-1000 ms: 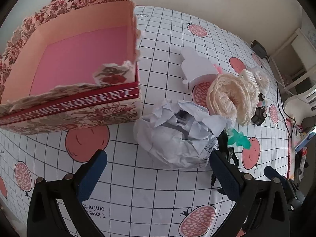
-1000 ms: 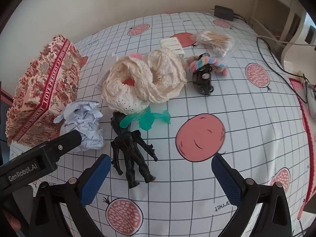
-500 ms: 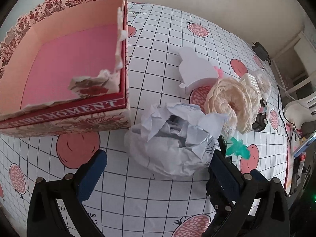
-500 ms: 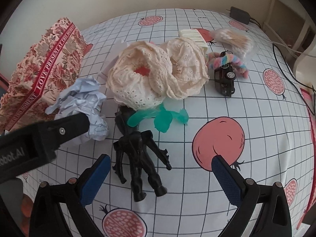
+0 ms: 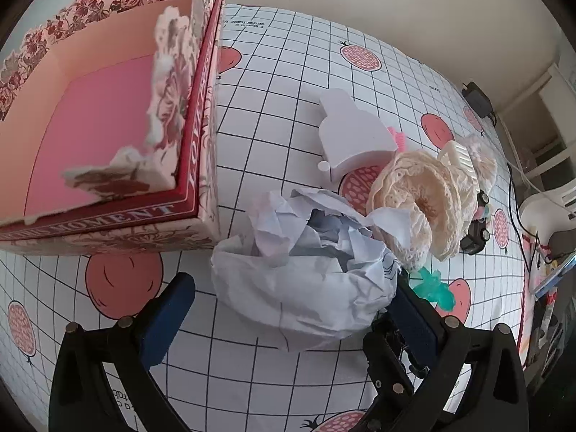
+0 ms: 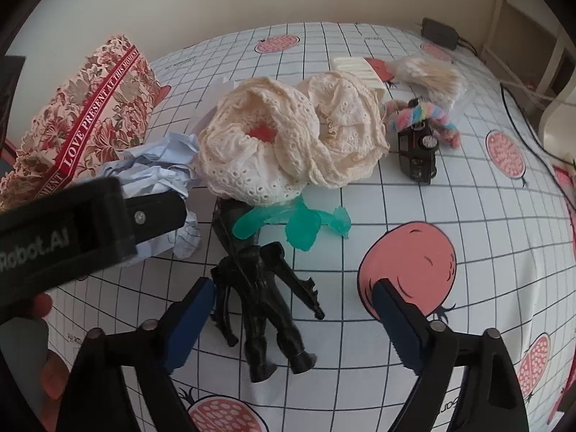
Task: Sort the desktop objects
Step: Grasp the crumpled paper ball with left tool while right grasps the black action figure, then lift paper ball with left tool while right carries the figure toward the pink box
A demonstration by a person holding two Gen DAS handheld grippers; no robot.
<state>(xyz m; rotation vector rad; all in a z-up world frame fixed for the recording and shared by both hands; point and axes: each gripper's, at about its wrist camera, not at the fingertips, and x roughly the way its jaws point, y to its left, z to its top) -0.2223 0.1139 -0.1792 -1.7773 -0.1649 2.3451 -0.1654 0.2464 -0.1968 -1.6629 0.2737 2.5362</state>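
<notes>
Crumpled paper (image 5: 302, 270), pale blue-white and creased into a loose ball, lies on the counter (image 5: 273, 115) between the blue pads of my left gripper (image 5: 291, 309), whose jaws stand apart on either side of it; whether the right pad touches the paper I cannot tell. The ball sits just beside the near corner of the floral box (image 5: 108, 136), an open carton with a pink floor and torn upper edges. Beyond the paper lies a cream lace cloth (image 5: 417, 198), bunched in rings, with a white cut-out shape (image 5: 352, 136) behind it.

In the right wrist view, my right gripper (image 6: 291, 320) hovers with its jaws apart over a black action figure (image 6: 266, 309). The figure lies flat on the checked cloth of the counter, its long axis running roughly toward and away from the camera, feet nearest the lens and head toward the lace cloth (image 6: 288, 144). Its left side is just beside the left pad. A translucent green toy (image 6: 295, 223) lies between the figure's head and the lace. Farther right stand a dark toy car (image 6: 417, 154), a pastel fuzzy twist (image 6: 428, 117), a cream comb (image 6: 356, 70) and a bag of cotton swabs (image 6: 432, 72). The left gripper's black body crosses the left edge of this view, in front of the paper (image 6: 158, 169).
</notes>
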